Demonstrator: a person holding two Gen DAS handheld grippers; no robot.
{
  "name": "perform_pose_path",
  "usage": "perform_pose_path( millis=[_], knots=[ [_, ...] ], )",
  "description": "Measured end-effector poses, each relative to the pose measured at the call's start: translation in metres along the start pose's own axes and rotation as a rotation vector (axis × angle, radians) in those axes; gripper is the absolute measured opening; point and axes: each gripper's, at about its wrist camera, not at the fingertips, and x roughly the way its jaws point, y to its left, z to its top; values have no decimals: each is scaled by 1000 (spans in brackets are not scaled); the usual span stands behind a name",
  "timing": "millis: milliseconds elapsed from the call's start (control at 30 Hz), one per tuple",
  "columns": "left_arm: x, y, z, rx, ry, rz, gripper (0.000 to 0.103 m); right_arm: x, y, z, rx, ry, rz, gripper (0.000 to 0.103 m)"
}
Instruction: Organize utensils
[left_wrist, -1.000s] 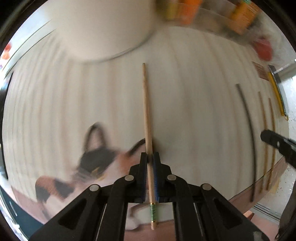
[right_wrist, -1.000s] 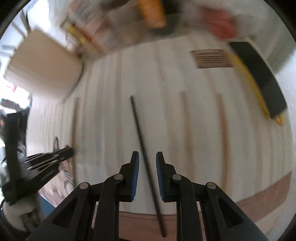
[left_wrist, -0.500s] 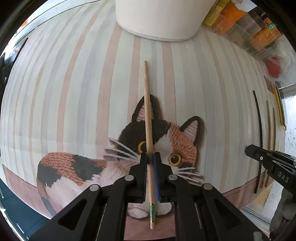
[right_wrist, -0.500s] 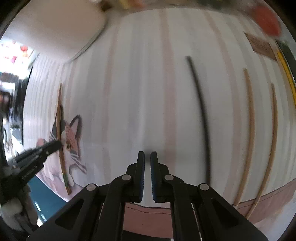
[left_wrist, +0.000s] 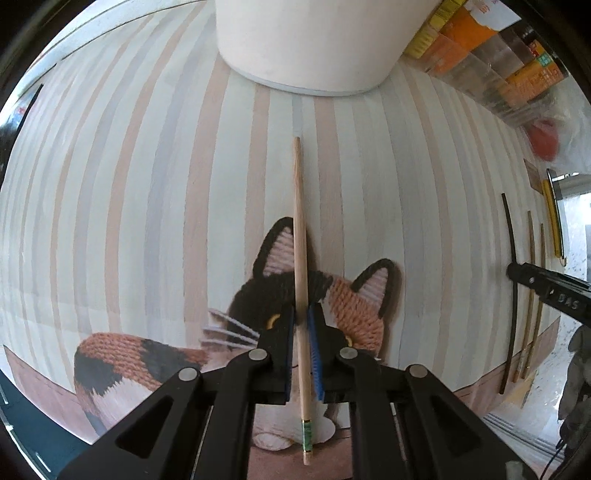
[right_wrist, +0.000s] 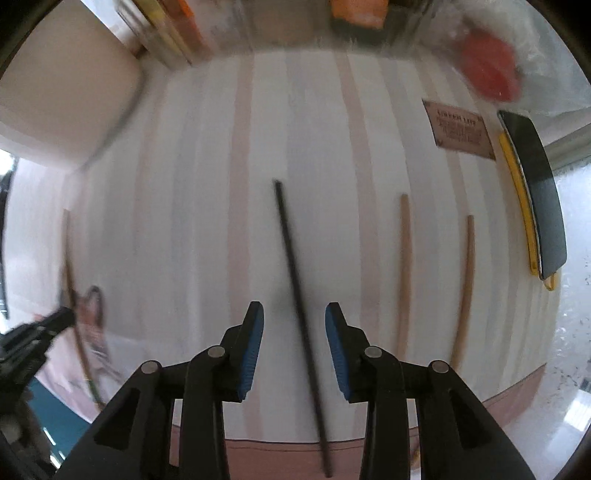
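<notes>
left gripper (left_wrist: 302, 325) | fingers (left_wrist: 282, 347) clamp wooden chopstick (left_wrist: 300, 236) | over cat mat (left_wrist: 147, 184)

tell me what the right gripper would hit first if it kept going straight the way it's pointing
Most likely the black chopstick: it lies on the striped mat between the open fingers of the right gripper, running ahead along their line. Height above the mat is unclear, so it may meet the mat beside it instead.

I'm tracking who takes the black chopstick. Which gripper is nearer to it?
Right. The right gripper straddles the black chopstick, jaws open. The left gripper is far off, around a wooden chopstick.
</notes>
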Motion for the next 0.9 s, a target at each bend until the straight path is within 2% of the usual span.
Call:
perform_pose_path(
  millis=[200, 267, 300, 367, 600, 733, 900],
  knots=[
    [-1, -1, 5, 20, -1, 6, 9, 6, 5, -9, -7, -28, -18, 34],
    [0, 1, 8, 22, -1, 8, 9, 9, 15, -15, 4, -7, 36, 8],
    [-2, -2, 3, 21, -1, 11, 9, 11, 18, -18, 22, 23, 91, 8],
    [-1, -4, 1, 23, 0, 15, 9, 15, 24, -22, 56, 59, 149, 7],
    [2, -11, 2, 43, 0, 37, 9, 17, 50, -31, 16, 67, 93, 7],
    [2, -22, -1, 96, -9, 71, 7, 18, 57, -16, -14, 86, 71, 7],
    [4, -30, 1, 93, 5, 78, 7, 23, 83, -13, -63, 105, 29, 8]
  ],
)
